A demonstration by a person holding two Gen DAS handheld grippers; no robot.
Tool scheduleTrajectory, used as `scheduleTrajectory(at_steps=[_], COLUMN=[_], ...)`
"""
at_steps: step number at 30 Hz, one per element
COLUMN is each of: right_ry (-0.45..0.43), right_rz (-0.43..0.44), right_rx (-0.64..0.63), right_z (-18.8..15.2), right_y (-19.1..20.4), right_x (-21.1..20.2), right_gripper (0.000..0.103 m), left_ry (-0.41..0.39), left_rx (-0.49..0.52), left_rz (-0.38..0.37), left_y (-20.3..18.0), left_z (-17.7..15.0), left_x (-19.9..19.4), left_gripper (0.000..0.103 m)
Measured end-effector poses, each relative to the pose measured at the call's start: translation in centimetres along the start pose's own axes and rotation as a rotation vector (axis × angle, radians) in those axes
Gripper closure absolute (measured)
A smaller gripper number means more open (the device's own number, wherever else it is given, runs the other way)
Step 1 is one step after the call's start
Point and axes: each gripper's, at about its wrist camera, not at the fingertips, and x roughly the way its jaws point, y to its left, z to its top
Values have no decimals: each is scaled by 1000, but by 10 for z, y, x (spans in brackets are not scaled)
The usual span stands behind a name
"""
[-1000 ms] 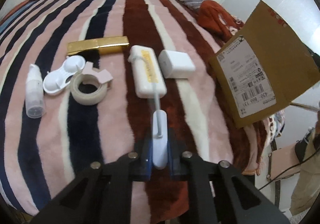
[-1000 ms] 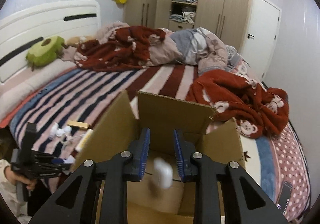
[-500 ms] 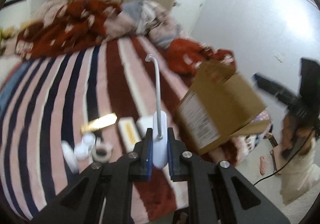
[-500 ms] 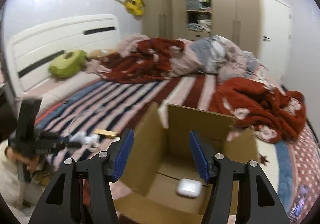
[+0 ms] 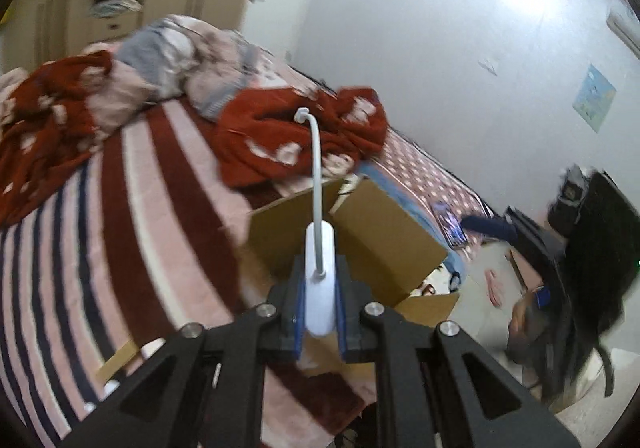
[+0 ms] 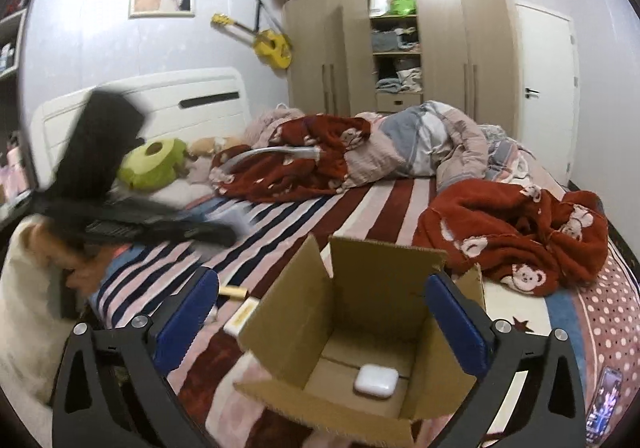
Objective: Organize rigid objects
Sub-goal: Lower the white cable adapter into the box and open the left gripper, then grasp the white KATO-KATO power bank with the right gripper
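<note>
Blue pads of the left gripper point(image 5: 319, 300) are clamped on a white plug-shaped piece point(image 5: 319, 280), whose thin white cable point(image 5: 316, 184) rises stiffly and hooks over at its tip. That gripper is lifted off the striped blanket point(image 5: 132, 216) and aimed toward the cardboard box point(image 5: 384, 244), which sits just past the held piece with its flaps up. Blur smears the whole left view. In the right wrist view the left gripper shows as a dark blurred shape raised at the left, near the person's head.

Across from it, the right gripper point(image 6: 320, 324) hangs above the box point(image 6: 360, 312) with its jaws spread wide and nothing between them, tilted down into the opening. A white earbud case point(image 6: 376, 380) lies flat on the box floor. Beside the box's left wall, a white and yellow bar point(image 6: 240, 318) rests on the blanket.
</note>
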Motion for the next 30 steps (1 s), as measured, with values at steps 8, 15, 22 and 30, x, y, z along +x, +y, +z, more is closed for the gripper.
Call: scheduleTrajectory(at_steps=[8,15,22,30], right_ry=[50,167,239,260], right_rz=[298,166,24,14], right_rx=[-146,75,187,189], right_z=[-40,-90,-120,-121], right_y=[94,135,116,108], right_x=[9,127,214,231], right_gripper=[32,43,43,42], left_ry=[231,395,357,77], left_rx=[107,187,187,173], left_rz=[-12,98,95,103], left_y=[-33,-40,-39,-26], left_z=[38,29,30,25], left_x=[70,103,86,-22], left_gripper=[93,93,41,15])
